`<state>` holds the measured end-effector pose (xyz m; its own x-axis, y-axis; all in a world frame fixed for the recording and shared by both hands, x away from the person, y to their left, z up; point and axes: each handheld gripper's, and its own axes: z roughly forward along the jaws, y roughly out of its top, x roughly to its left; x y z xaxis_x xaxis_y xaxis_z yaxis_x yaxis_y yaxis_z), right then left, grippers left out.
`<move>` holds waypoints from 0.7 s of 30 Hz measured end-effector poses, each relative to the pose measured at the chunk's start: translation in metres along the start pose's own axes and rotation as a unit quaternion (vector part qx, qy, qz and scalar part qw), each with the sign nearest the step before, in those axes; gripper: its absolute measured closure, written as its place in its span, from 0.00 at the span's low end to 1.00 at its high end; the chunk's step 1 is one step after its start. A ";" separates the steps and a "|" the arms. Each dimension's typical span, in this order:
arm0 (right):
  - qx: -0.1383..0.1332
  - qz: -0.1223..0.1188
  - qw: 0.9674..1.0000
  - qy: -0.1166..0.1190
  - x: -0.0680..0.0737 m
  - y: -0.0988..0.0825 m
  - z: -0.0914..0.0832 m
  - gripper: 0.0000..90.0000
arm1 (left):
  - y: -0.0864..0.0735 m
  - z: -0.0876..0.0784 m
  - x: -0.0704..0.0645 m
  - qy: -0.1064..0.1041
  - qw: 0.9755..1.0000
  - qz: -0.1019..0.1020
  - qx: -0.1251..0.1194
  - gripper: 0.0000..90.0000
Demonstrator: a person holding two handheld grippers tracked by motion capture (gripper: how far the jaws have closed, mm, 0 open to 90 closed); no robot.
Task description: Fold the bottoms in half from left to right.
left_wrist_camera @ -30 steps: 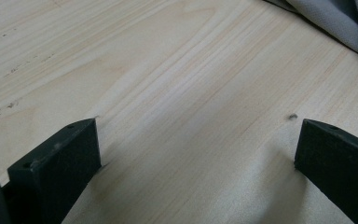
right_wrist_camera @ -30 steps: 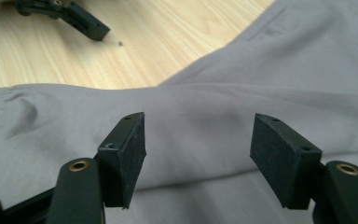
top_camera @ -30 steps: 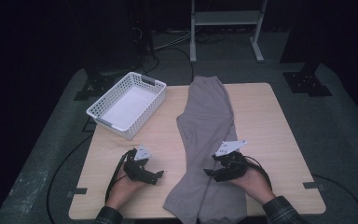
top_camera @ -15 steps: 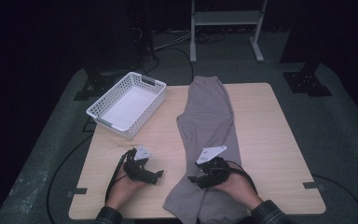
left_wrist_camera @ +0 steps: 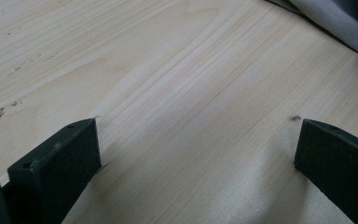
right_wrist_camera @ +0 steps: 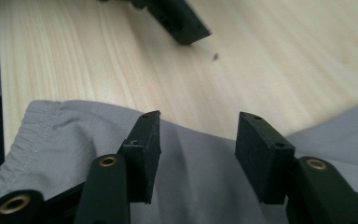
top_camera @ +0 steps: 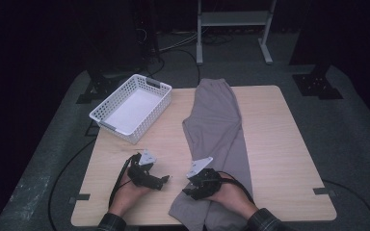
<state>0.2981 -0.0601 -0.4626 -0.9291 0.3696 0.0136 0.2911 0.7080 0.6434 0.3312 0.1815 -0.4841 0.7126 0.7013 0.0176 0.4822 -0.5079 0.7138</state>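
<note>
Item: table (top_camera: 289,144), pale wood, carrying all else. Item: grey trousers (top_camera: 219,125), lying lengthwise down the table's middle, waistband end hanging near the person's edge. Item: white basket (top_camera: 131,109), sitting empty at the far left corner, well apart. Item: right gripper (right_wrist_camera: 198,135), jaws having just been closing yet standing apart over the cloth near the waistband; risk is pinching one layer only, or snagging wood. Item: left gripper (left_wrist_camera: 196,144), jaws wide apart over bare wood, gripping nothing.
</note>
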 end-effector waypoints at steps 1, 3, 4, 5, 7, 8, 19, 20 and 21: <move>0.005 -0.002 1.000 0.001 0.002 0.000 0.002 0.60 | 0.000 0.000 0.000 0.000 1.000 0.000 0.000 0.00; 0.007 -0.011 1.000 0.000 0.005 0.000 0.005 0.64 | 0.000 0.000 0.000 0.000 1.000 0.000 0.000 0.00; 0.006 -0.012 1.000 0.001 0.006 0.000 0.005 0.67 | 0.000 0.000 0.000 0.000 1.000 0.000 0.000 0.00; 0.007 -0.014 1.000 0.001 0.006 0.000 0.005 0.70 | 0.000 0.000 0.000 0.000 1.000 0.000 0.000 0.00; 0.006 -0.014 1.000 0.001 0.007 -0.001 0.004 0.78 | 0.000 0.000 0.000 0.000 1.000 0.000 0.000 0.00; 0.007 -0.013 1.000 0.002 0.008 -0.001 0.004 0.83 | 0.000 0.000 0.000 0.000 1.000 0.000 0.000 0.00; -0.024 -0.016 1.000 -0.004 0.006 0.000 -0.015 0.98 | 0.000 0.000 0.000 0.000 1.000 0.000 0.000 0.00; -0.031 -0.013 0.999 -0.004 0.005 0.001 -0.020 0.98 | 0.000 0.000 0.000 0.000 1.000 0.000 -0.001 0.00; -0.038 -0.010 0.999 -0.007 0.004 0.000 -0.025 0.98 | 0.000 0.000 0.000 0.000 1.000 0.000 0.000 0.00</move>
<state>0.2883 -0.0734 -0.4436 -0.9313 0.3642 -0.0096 0.2540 0.6679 0.6996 0.3313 0.1815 -0.4842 0.7124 0.7015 0.0181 0.4818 -0.5077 0.7142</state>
